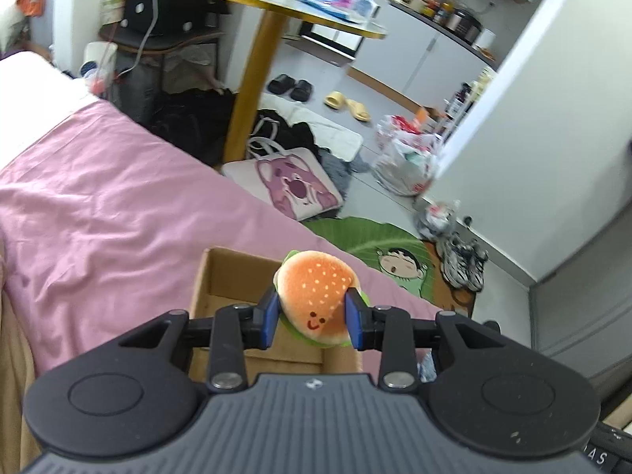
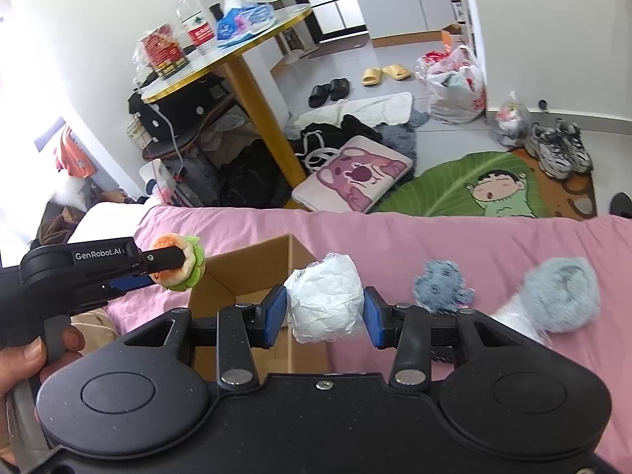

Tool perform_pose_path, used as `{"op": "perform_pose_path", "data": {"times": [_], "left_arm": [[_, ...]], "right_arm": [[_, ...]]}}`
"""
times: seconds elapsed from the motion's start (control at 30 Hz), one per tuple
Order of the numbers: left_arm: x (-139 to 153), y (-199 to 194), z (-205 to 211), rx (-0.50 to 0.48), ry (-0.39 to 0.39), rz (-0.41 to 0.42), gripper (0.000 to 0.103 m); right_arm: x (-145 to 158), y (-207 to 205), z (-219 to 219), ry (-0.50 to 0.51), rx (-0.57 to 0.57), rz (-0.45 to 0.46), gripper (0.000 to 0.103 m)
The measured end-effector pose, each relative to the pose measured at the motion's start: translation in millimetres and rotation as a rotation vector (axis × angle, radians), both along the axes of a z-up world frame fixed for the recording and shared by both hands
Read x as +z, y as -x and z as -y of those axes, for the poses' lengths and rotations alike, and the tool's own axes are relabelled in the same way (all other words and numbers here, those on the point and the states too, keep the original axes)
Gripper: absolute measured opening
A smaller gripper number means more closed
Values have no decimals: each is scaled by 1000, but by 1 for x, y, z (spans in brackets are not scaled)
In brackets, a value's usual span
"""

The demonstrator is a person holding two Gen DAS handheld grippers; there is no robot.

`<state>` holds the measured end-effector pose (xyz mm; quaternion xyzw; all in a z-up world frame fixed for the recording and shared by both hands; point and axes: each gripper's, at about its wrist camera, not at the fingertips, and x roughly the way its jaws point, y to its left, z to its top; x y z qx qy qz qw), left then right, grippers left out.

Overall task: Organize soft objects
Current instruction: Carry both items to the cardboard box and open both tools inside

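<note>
My left gripper (image 1: 314, 312) is shut on a plush burger (image 1: 316, 294) with a smiling face, held above the open cardboard box (image 1: 221, 276) on the pink bedsheet. The right wrist view shows that same left gripper (image 2: 173, 268) and burger (image 2: 179, 264) at the left, over the box (image 2: 252, 272). My right gripper (image 2: 324, 310) is shut on a white crumpled soft ball (image 2: 326, 300), just right of the box's near corner. A small grey-blue plush (image 2: 440, 282) and a bigger grey fluffy ball (image 2: 559, 294) lie on the sheet to the right.
The bed's pink sheet (image 2: 434, 237) ends at a cluttered floor: a pink bear bag (image 2: 355, 173), a green cartoon rug (image 2: 486, 185), sneakers (image 2: 561, 150), plastic bags (image 2: 458, 83). A round table (image 2: 225, 59) on a gold leg stands behind. A hand (image 2: 23, 359) holds the left gripper.
</note>
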<state>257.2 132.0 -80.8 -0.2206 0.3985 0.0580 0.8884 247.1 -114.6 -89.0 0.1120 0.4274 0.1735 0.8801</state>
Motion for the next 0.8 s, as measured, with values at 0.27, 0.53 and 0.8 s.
{"op": "perform_pose_path", "data": {"times": [0.27, 0.53, 0.8], "left_arm": [[-21, -12, -25, 84, 33, -34, 34], [-49, -23, -36, 117, 43, -92, 34], [-74, -34, -46, 152, 43, -150, 36]], "right_arm": [[-7, -24, -26, -13, 46, -7, 41], [-24, -45, -51, -39, 86, -28, 41], [-46, -62, -73, -66, 128, -73, 42]]}}
